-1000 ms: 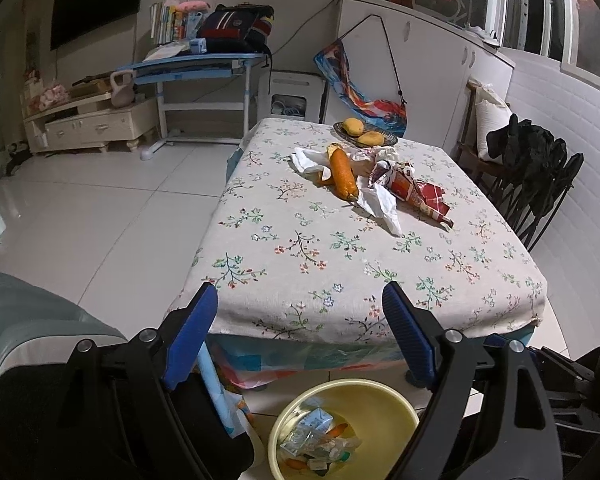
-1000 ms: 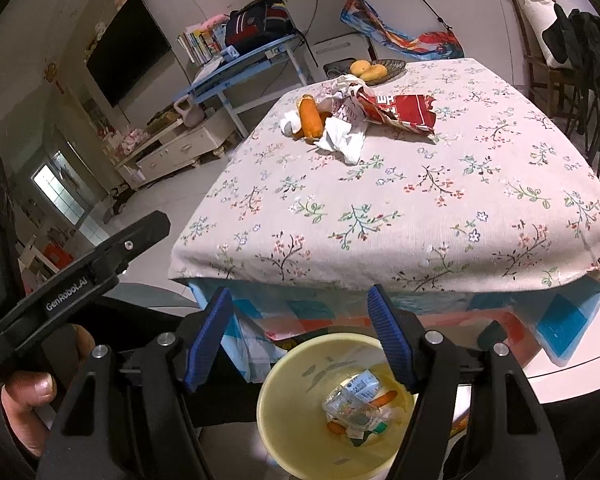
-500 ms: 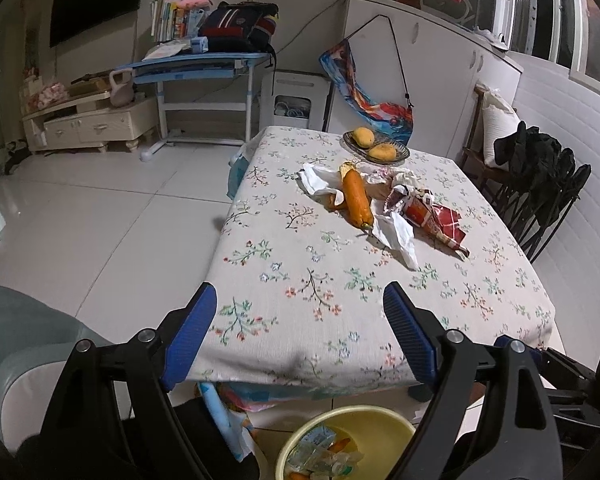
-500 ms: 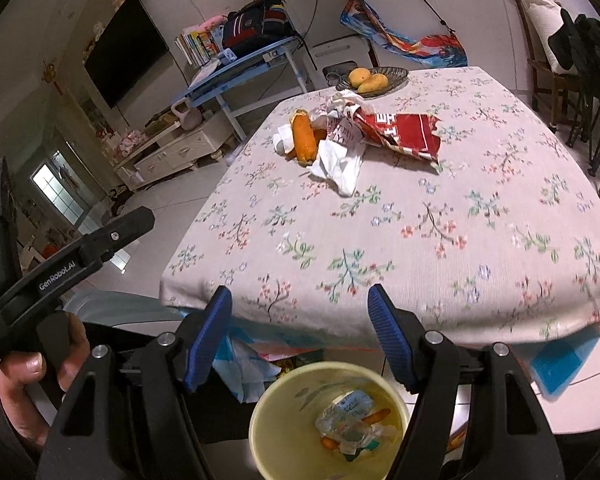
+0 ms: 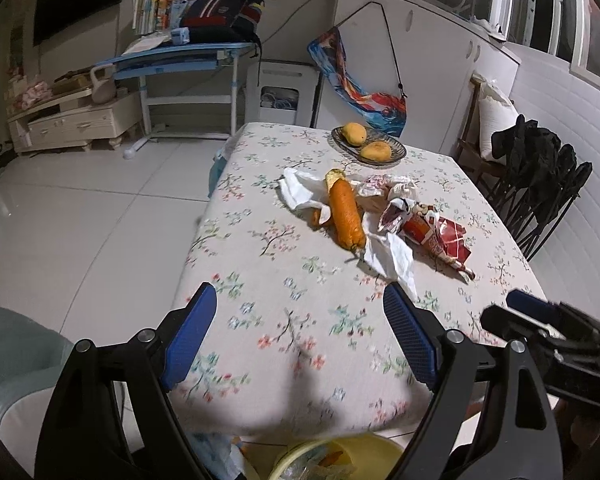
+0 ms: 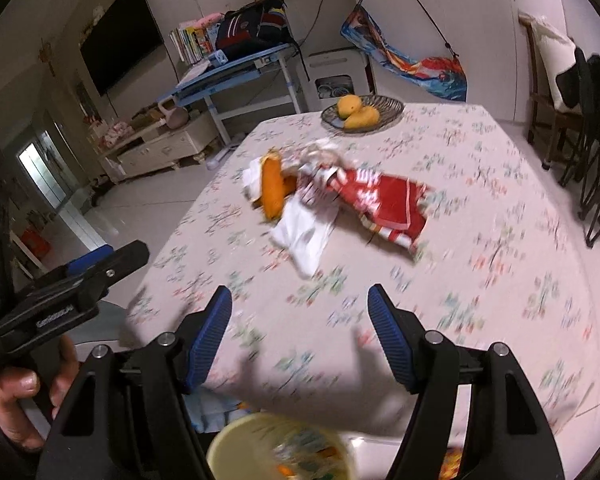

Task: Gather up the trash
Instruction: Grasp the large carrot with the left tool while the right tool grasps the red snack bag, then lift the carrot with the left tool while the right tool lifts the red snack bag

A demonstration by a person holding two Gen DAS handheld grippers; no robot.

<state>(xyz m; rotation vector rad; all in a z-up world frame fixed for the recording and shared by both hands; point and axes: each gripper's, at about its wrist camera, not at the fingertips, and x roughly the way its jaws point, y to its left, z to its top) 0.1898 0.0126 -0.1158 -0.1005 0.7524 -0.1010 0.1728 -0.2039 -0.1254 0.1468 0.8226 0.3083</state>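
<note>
Both grippers, left [image 5: 298, 338] and right [image 6: 299, 336], stood apart and empty, having advanced from the yellow bin [image 6: 236, 446] over the table edge [image 5: 188, 248]. Trash pile lay at 12 o'clock: corn cob [image 5: 345, 216], white tissue [image 5: 392, 258], red wrapper [image 6: 384, 200]; next pickup looked imminent.

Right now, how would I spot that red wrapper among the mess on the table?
Find the floral table and the trash pile mid-table, nearer than the fruit dish. The red wrapper lies at the pile's right edge, beside the white tissue: the only red, printed, crinkled piece there.
</note>
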